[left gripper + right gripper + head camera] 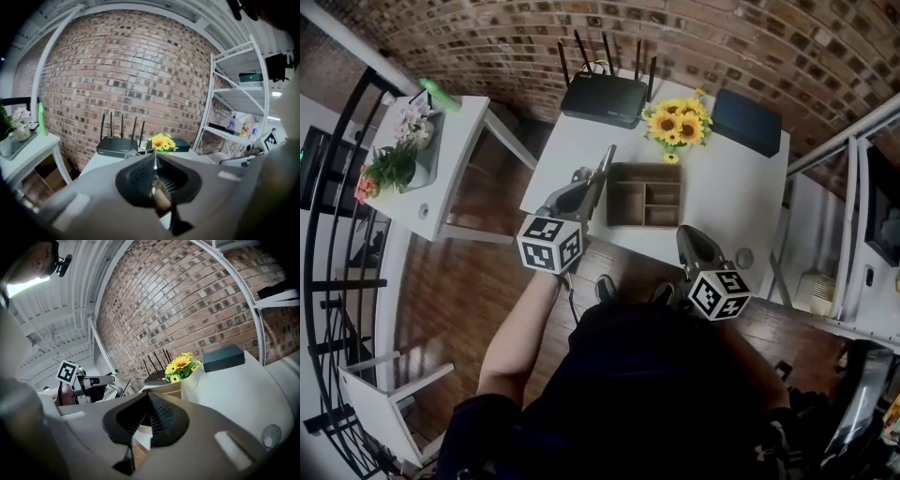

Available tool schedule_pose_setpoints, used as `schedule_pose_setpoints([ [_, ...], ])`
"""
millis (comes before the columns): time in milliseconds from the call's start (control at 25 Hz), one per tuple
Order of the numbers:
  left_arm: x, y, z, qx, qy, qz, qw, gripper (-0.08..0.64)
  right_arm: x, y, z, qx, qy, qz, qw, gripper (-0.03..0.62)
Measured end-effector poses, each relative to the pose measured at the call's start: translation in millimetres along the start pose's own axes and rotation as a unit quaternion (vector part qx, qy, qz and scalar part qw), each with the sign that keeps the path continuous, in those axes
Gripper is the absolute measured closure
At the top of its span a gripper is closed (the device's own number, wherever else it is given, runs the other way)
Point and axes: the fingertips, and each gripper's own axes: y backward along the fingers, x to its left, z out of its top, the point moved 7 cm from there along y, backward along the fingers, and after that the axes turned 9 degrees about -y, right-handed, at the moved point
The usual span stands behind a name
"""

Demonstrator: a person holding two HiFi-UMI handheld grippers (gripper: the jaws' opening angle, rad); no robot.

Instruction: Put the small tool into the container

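In the head view a wooden container [613,197] with several compartments stands on the white table [741,197]. My left gripper [598,178] is just left of it, shut on the small tool [607,159], a thin metal strip that sticks up past the jaws. The left gripper view shows the tool [154,169] as a bright sliver pinched between the closed jaws. The right gripper [687,234] hangs at the table's near edge, right of the container, shut with nothing in it. From the right gripper view the container [169,389] lies ahead, with the left gripper [115,378] beyond it.
A black router [604,97], a bunch of sunflowers [678,124] and a dark box [748,122] stand along the table's back edge by the brick wall. A small round disc [744,257] lies at the front right. A side table with plants [450,141] stands left, white shelving [853,234] right.
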Motion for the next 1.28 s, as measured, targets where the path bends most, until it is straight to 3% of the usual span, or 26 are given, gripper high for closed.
schedule_pose_setpoints([
  [560,-42,-26,2,-0.026,-0.046,-0.048,0.9974,0.551,-10,12,3,-0.009,-0.002,-0.028,1.0,0.581],
  [800,-46,-35,-10,-0.04,-0.097,-0.04,0.9936,0.551,-13,17,4,-0.014,0.001,-0.039,0.999,0.581],
  [1040,-59,-35,-16,-0.025,-0.093,-0.055,0.9938,0.551,-15,20,5,-0.017,0.003,-0.047,0.999,0.581],
  [1280,-57,-40,-29,-0.039,-0.119,-0.049,0.9909,0.551,-14,21,4,-0.014,0.003,-0.051,0.999,0.581],
])
